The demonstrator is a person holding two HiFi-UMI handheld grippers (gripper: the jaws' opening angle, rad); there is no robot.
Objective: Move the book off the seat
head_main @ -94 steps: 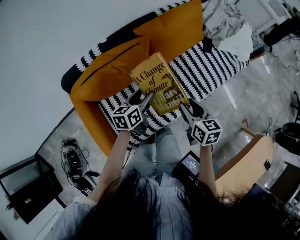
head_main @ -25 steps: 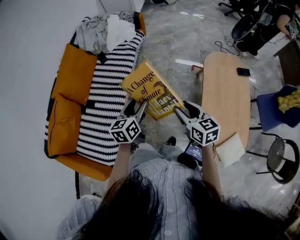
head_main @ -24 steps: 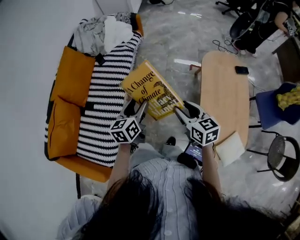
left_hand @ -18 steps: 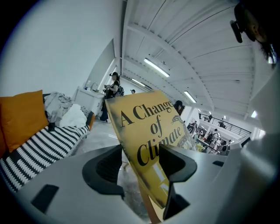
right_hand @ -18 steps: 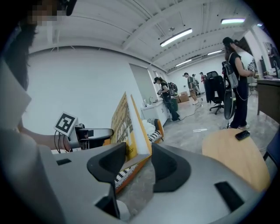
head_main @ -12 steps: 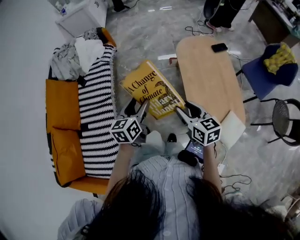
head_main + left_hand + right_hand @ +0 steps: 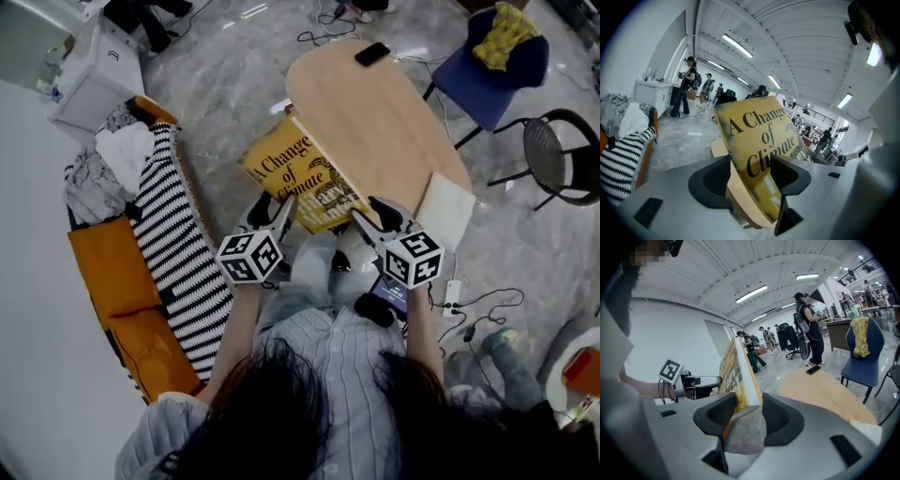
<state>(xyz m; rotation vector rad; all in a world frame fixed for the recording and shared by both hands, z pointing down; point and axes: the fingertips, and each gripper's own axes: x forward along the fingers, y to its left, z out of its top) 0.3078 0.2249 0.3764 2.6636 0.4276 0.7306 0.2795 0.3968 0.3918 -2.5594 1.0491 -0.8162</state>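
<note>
The book [image 7: 302, 178], clamped at its near corners by the left gripper [image 7: 274, 214] and the right gripper [image 7: 373, 217], hangs clear of the seat [image 7: 178, 253], so the next move is probably to lay it flat on the desk [image 7: 375, 122].

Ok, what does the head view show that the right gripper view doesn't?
Only the head view: the striped sofa with its orange cushions, and the white cabinet. Only the right gripper view: standing people and ceiling lights. Both: the yellow book held between the left tool and right tool, the wooden table and the blue chair.
</note>
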